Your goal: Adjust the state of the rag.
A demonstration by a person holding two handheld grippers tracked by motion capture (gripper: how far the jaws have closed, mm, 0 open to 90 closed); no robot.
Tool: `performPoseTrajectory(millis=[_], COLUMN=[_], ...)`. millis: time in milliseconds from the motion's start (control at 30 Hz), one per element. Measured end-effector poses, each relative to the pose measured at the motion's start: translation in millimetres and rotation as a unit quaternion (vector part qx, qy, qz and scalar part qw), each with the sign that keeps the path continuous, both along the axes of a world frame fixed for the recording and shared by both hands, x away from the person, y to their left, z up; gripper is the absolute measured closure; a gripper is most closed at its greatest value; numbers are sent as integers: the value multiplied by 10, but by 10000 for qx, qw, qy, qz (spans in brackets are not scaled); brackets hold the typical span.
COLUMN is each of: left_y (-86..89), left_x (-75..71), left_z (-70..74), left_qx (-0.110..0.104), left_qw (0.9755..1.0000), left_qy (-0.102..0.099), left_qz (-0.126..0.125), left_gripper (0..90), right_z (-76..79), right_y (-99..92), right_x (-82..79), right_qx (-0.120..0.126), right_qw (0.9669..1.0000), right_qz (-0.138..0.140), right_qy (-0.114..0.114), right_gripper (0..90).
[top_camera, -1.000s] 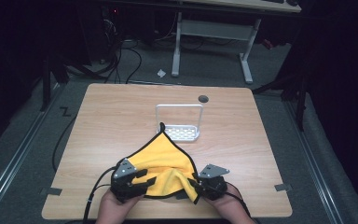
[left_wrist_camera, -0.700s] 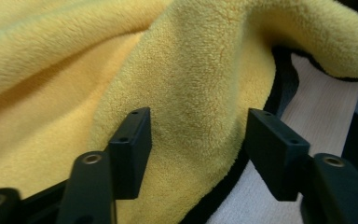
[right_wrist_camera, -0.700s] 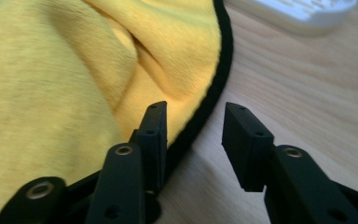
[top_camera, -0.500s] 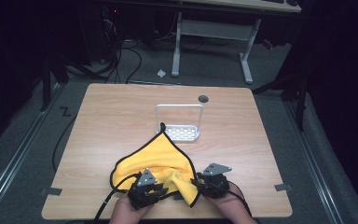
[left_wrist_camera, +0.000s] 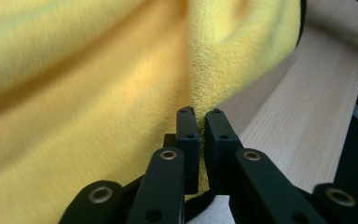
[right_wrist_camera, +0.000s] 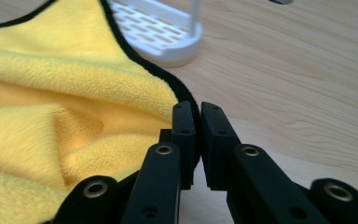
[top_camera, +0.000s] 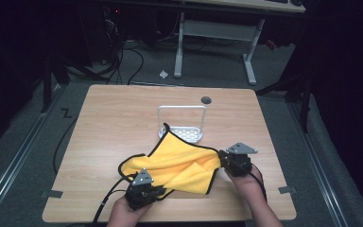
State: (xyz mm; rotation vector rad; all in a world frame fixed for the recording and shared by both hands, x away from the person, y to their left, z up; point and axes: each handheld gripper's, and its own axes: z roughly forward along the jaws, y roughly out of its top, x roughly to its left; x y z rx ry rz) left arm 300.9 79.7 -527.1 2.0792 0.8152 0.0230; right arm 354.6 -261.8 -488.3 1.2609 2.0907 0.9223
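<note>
Pinching the near lower edge of the yellow cloth [top_camera: 179, 163], the left gripper [top_camera: 144, 188] sat at the bottom centre-left of the high view, held in a hand [top_camera: 123, 215] coming up from the bottom edge. Its fingers [left_wrist_camera: 187, 140] had just been closing, and in the left gripper view they stood almost together with a fold of yellow pile caught between them. To the right in the high view, a little higher in the frame, the right gripper [top_camera: 230, 161] gripped the cloth's right-hand corner; its fingers [right_wrist_camera: 184, 140] had likewise just been closing, and the right gripper view showed them clamped on the black-trimmed hem [right_wrist_camera: 168, 79]. The cloth lay rumpled on the wooden desk [top_camera: 123, 118] between the two grippers, spread across the lower middle of the high view, one layer folded over another near the right gripper. Its far corner rose to a point that touched the front edge of a white rack [top_camera: 182, 124] with a slotted base and an upright frame, standing at the centre of the desk. Beyond the rack, a dark round grommet [top_camera: 206, 100] sat near the desk's far edge.
</note>
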Motion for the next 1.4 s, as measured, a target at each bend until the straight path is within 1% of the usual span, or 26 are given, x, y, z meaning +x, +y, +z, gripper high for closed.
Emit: performPoseTrajectory(millis=[67, 100, 133, 200, 233, 267, 333, 367, 433, 500, 533, 600, 667, 733, 800, 833, 867, 900, 933, 967, 1033, 1133, 1200, 1267, 1333, 1400], left_y=[14, 32, 59, 112, 120, 118, 104, 102, 95, 87, 85, 76, 70, 60, 53, 50, 47, 47, 43, 34, -6, -89, -132, -120, -56, 49], left_x=[7, 11, 24, 51, 51, 47, 37, 35, 38, 43, 46, 47, 45, 38, 34, 35, 35, 35, 35, 35, 9, -36, -58, -65, -58, -32], left_z=[5, 14, 24, 43, 46, 37, 9, 2, 0, -10, -16, -28, -37, -39, -39, -43, -47, -47, -55, -56, -64, -70, -57, -22, 41, 121], left_qx=[9, 35, 4, -128, -120, -103, -62, -98, -153, -151, -136, -110, -89, -80, -50, -33, -14, -14, -36, -63, -88, -199, -183, -226, -335, -453], left_qw=[10000, 9999, 9999, 9998, 9997, 9998, 9999, 9998, 9997, 9997, 9997, 9997, 9998, 9998, 9998, 9999, 9999, 9999, 9998, 9997, 9997, 9991, 9989, 9989, 9987, 9985], left_qy=[-18, -72, -91, -32, -26, 8, 73, 96, 121, 132, 146, 152, 146, 143, 114, 115, 112, 112, 151, 201, 218, 266, 232, 164, 65, -66], left_qz=[28, 74, 129, 178, 188, 185, 128, 113, 128, 134, 127, 127, 132, 130, 121, 115, 114, 114, 111, 83, -50, -278, -376, -380, -390, -290], left_gripper=[850, 853, 854, 852, 846, 830, 740, 707, 651, 637, 627, 603, 593, 585, 585, 586, 593, 610, 631, 656, 687, 665, 608, 556, 501, 468], right_z=[-10, -12, -12, 0, 4, 9, 28, 46, 95, 152, 169, 140, 42, -71, -172, -214, -254, -287, -294, -261, -109, 138, 214, 217, 206, 217], right_y=[-49, -77, -102, -143, -148, -143, -127, -128, -115, -93, -81, -43, -24, -46, -83, -98, -112, -116, -117, -118, -163, -256, -258, -232, -216, -225], right_x=[79, 119, 157, 235, 266, 283, 275, 253, 160, 11, -78, -243, -364, -421, -411, -389, -360, -337, -324, -305, -221, -50, 65, 143, 148, 87], right_qx=[-43, -37, -55, 6, 9, 30, 3, 60, 76, 85, 147, 275, 242, 136, 83, 81, 121, 115, 92, 26, -26, 65, 3, -88, -136, -93], right_qw=[9999, 9999, 9997, 9997, 9997, 9996, 9995, 9995, 9995, 9995, 9994, 9994, 9997, 9999, 9996, 9993, 9988, 9984, 9985, 9991, 9997, 9989, 9987, 9987, 9987, 9987], right_qz=[-96, -158, -217, -244, -243, -267, -326, -309, -292, -203, -141, -23, 14, -100, -165, -177, -144, -87, -69, -92, -212, -416, -468, -484, -477, -474], right_qy=[26, 23, 9, 44, 58, 60, 9, -1, -84, -220, -273, -197, -96, 26, 215, 333, 457, 553, 529, 420, 122, -190, -223, -130, -124, -175], right_gripper=[850, 851, 852, 846, 834, 805, 724, 694, 677, 673, 673, 658, 615, 556, 520, 538, 637, 764, 827, 843, 843, 814, 761, 691, 631, 594])
